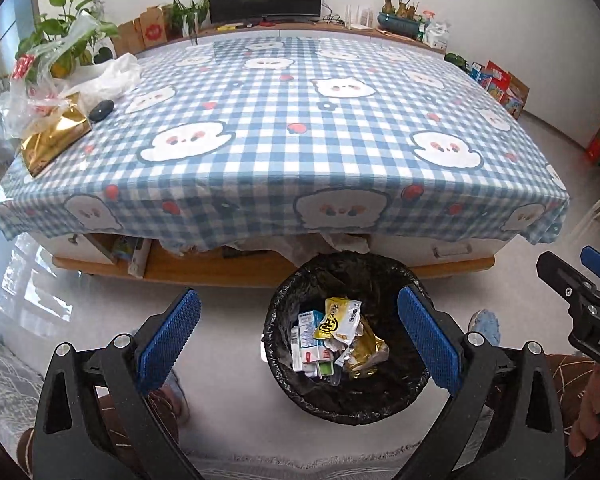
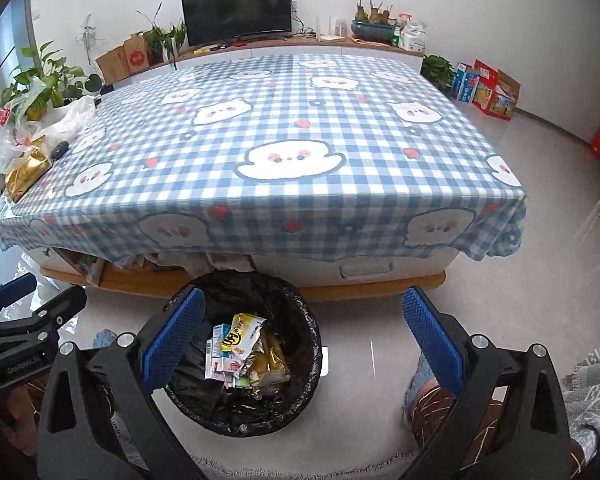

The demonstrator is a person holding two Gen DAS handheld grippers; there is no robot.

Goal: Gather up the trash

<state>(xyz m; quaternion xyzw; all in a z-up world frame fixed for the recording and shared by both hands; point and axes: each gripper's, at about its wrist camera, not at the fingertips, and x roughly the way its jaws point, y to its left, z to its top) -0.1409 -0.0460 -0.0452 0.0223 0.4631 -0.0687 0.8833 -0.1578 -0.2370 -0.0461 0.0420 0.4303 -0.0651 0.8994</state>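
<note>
Left wrist: checked tablecloth (image 1: 280, 128), pale floor (image 1: 228, 320), both grippers' fingers (image 1: 172, 332) wide apart, empty.

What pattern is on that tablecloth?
The tablecloth is blue-and-white check with white cartoon animal faces and small red shapes; the right wrist view shows it best.
</note>
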